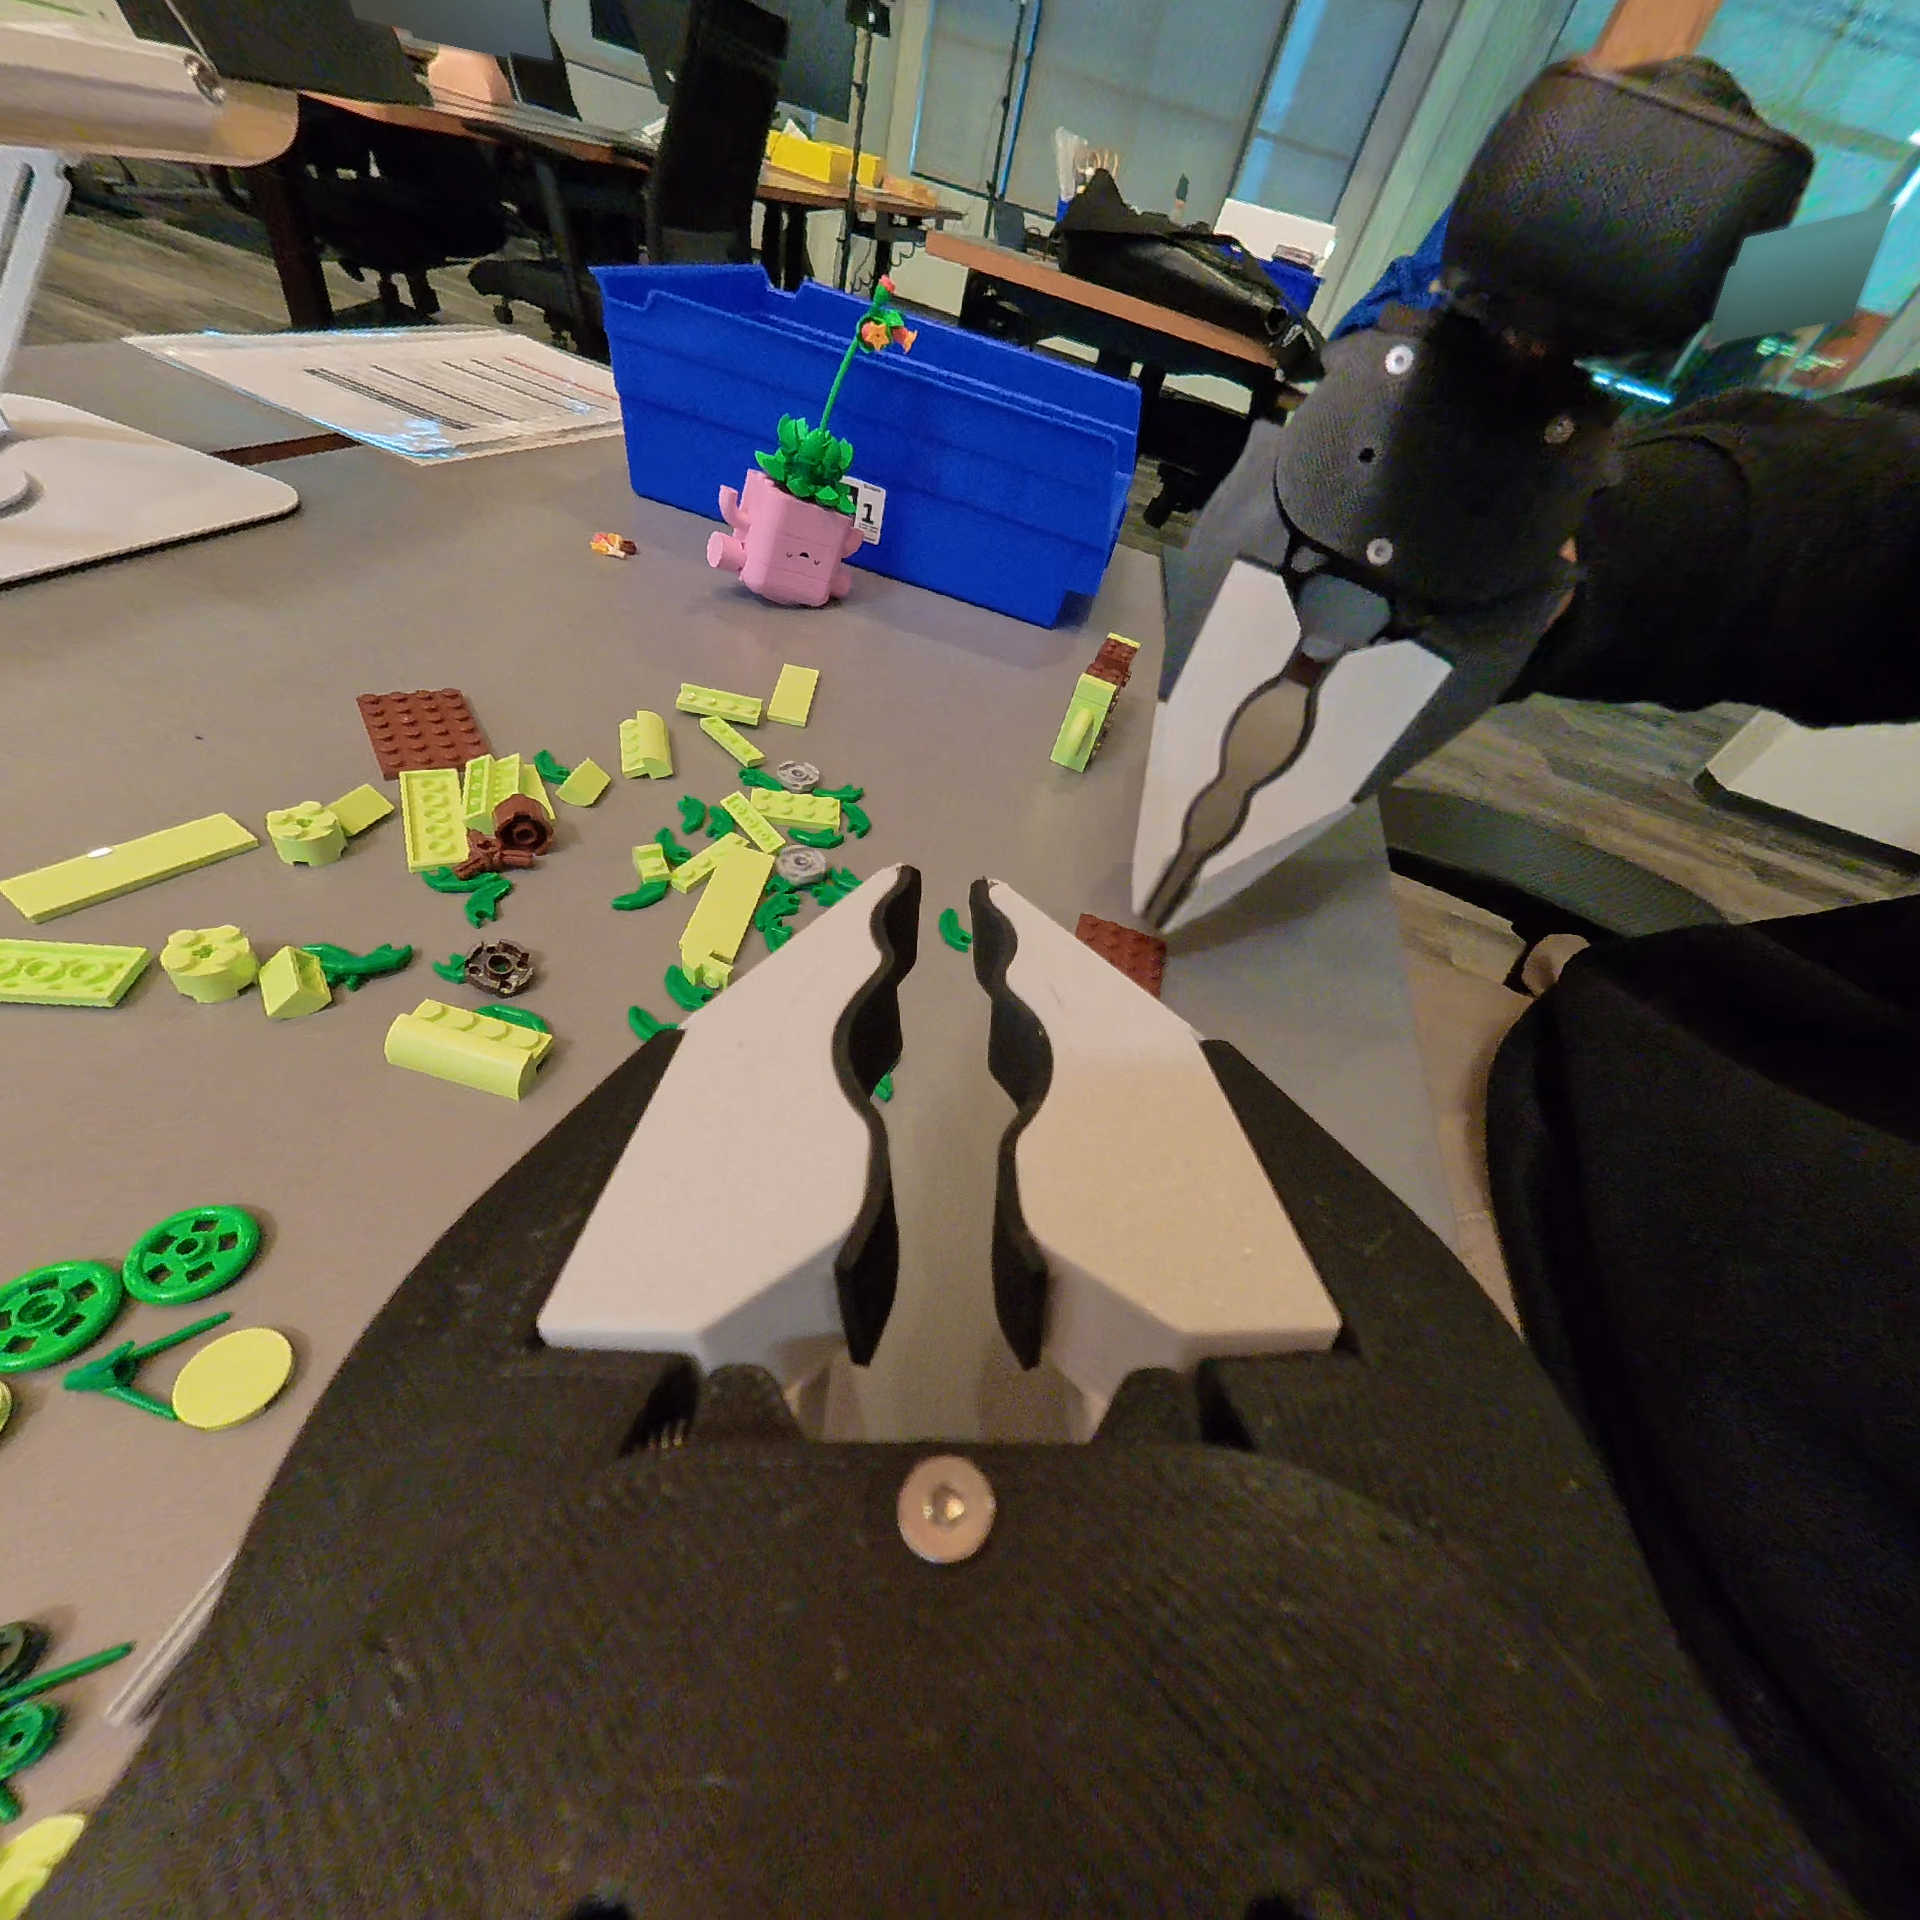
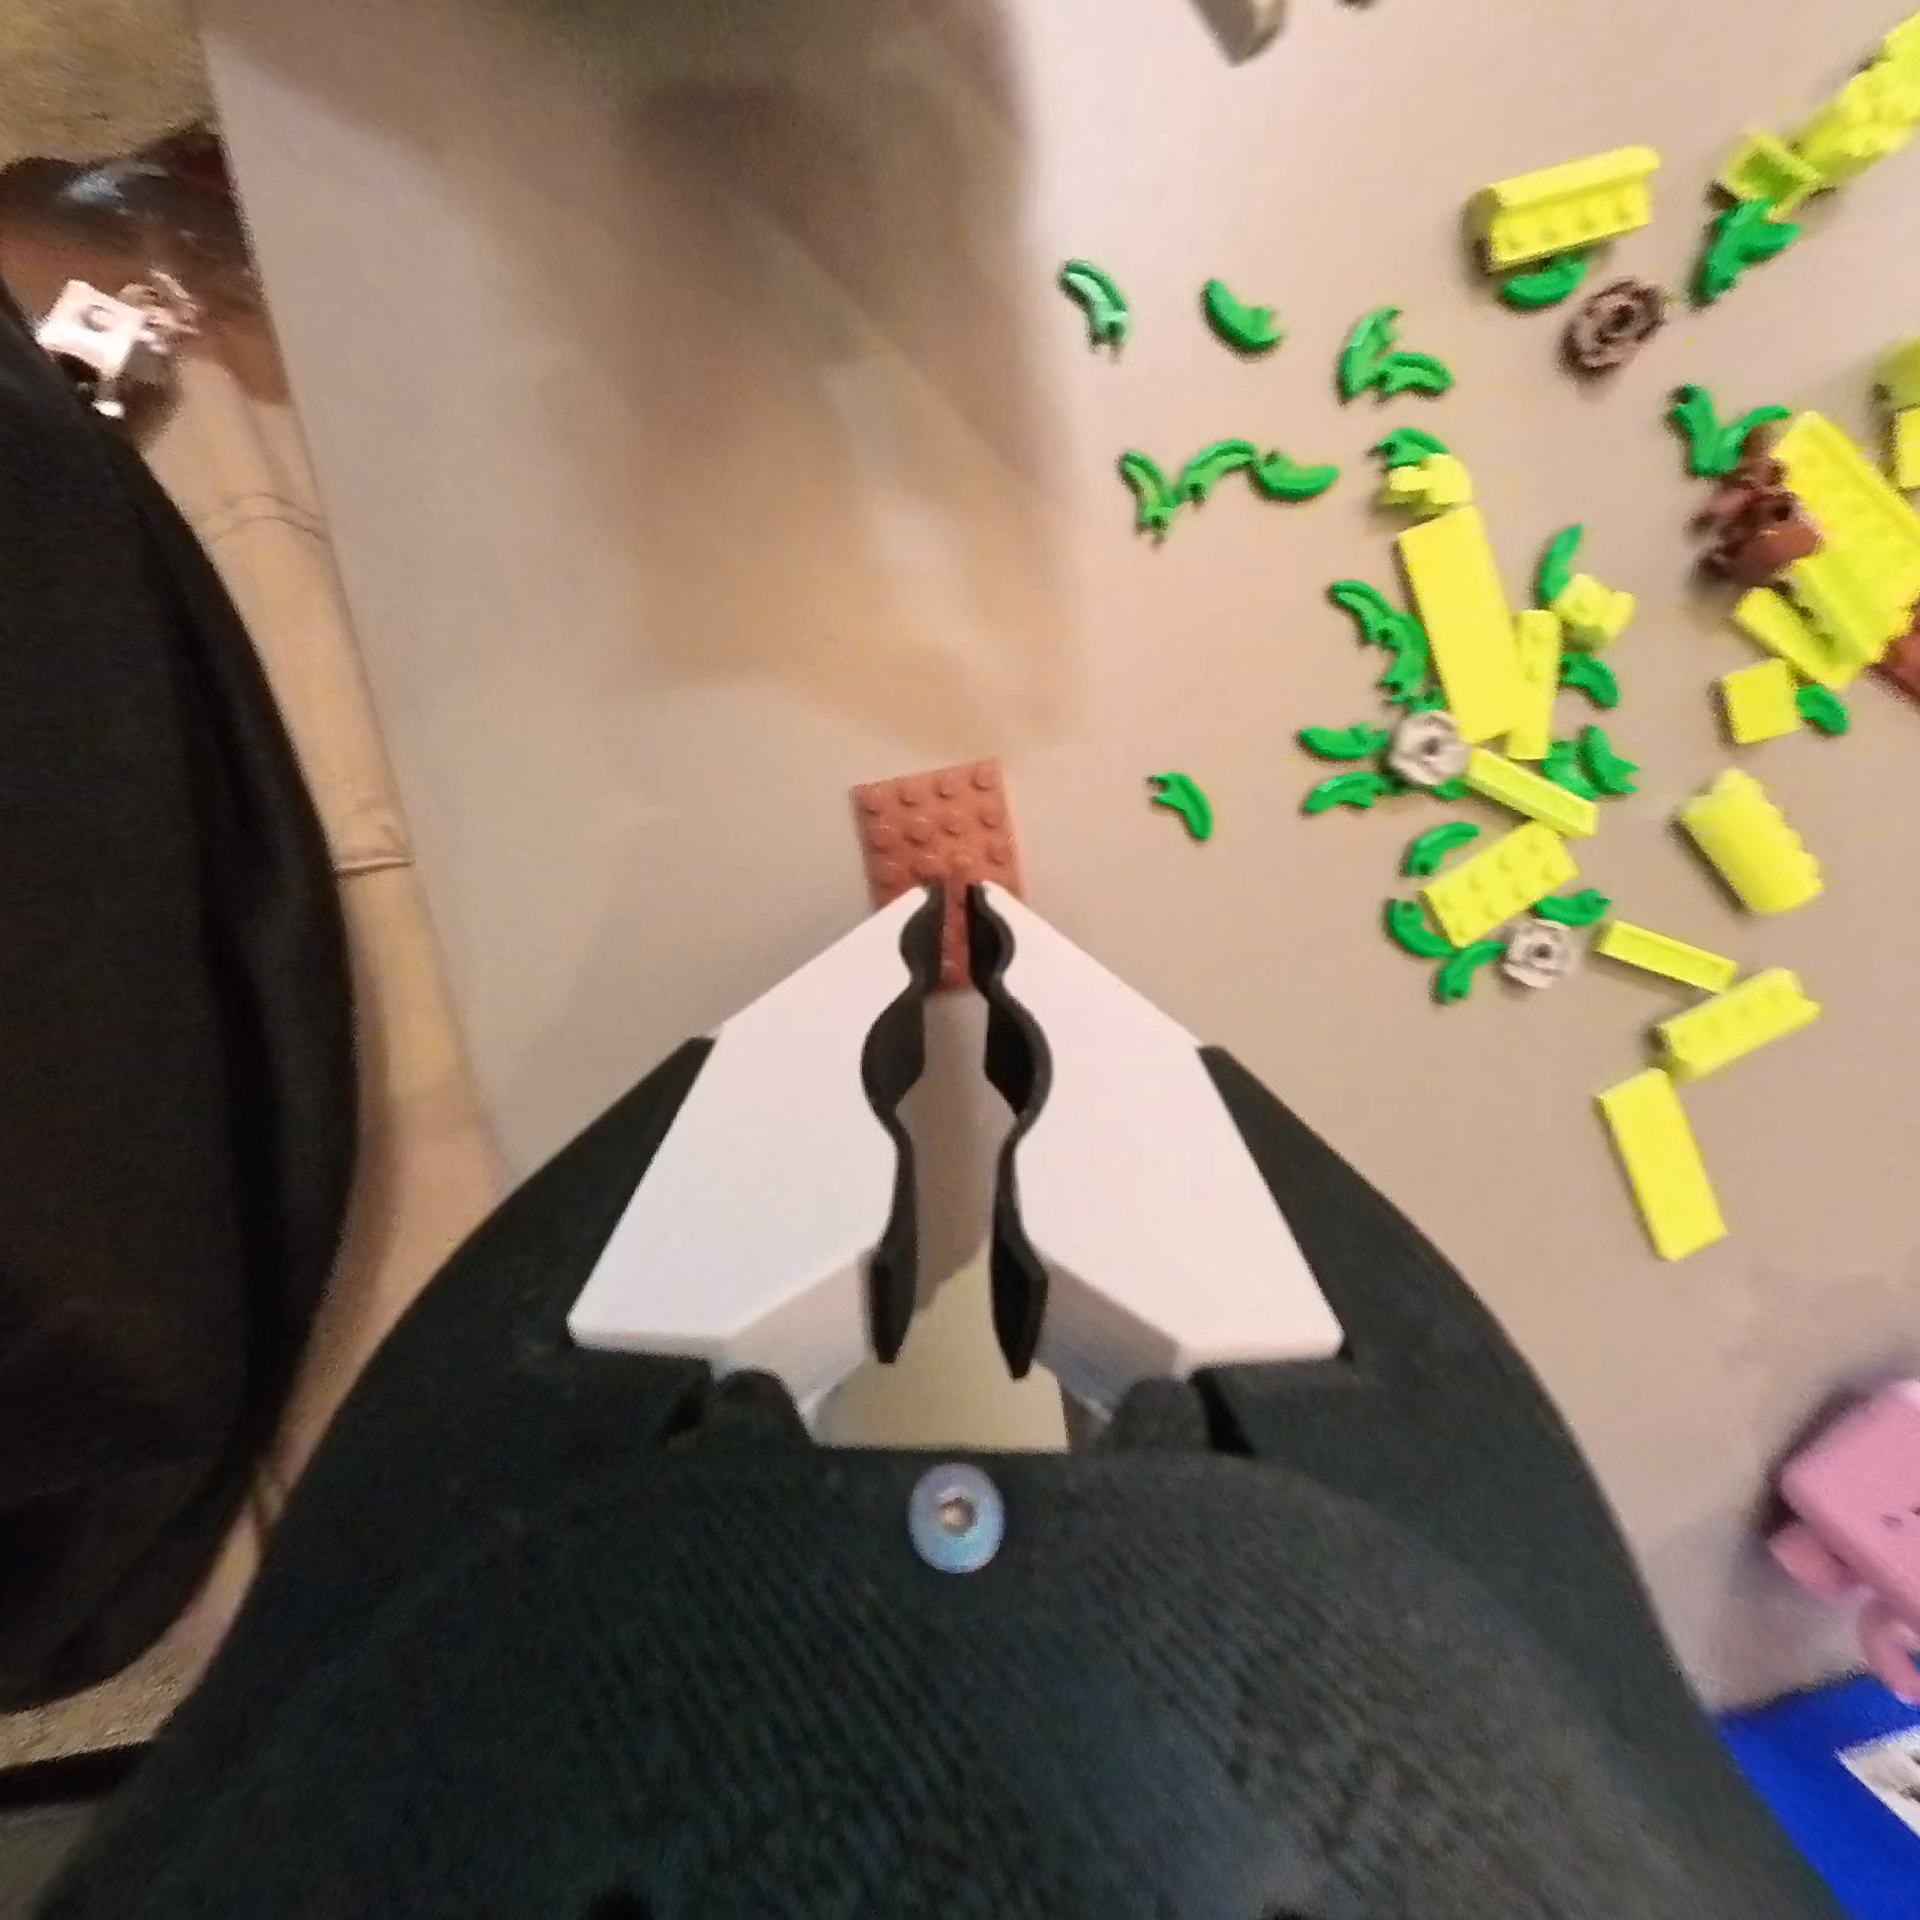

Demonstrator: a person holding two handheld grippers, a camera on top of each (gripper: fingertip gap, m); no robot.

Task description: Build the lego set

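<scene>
**Right gripper goes for the brown plate at the table's edge**

Take the small brown plate point(image 2: 940, 831) as the marker. Far to its left in the left wrist view, green wheels point(image 1: 192, 1252) and a lime round tile point(image 1: 231, 1377) lie on the grey table point(image 1: 260, 1091). Closer in, still left of the plate, there's a scatter of lime bricks point(image 1: 468, 1044) and green leaf pieces point(image 1: 353, 961), with a larger brown plate point(image 1: 421, 727) behind them. Beyond the plate stands the finished pink pot model point(image 1: 784, 545) against a blue bin point(image 1: 935, 436).

Now the left gripper point(image 1: 945, 894): it hovers just left of the plate with a narrow gap between its fingers, holding nothing. The right gripper point(image 2: 948, 896) comes down right over the plate. Its tips are nearly together at the plate's near edge, and brown shows between them. Whether they're truly pinching it, I can't tell through the blur.

To do this well, I'd say grip the thin edge squarely. That plate lies flat near the table's rim, so a glancing pinch could skid it off. Lift gently, studs up, and keep the left gripper ready to steady it.
</scene>
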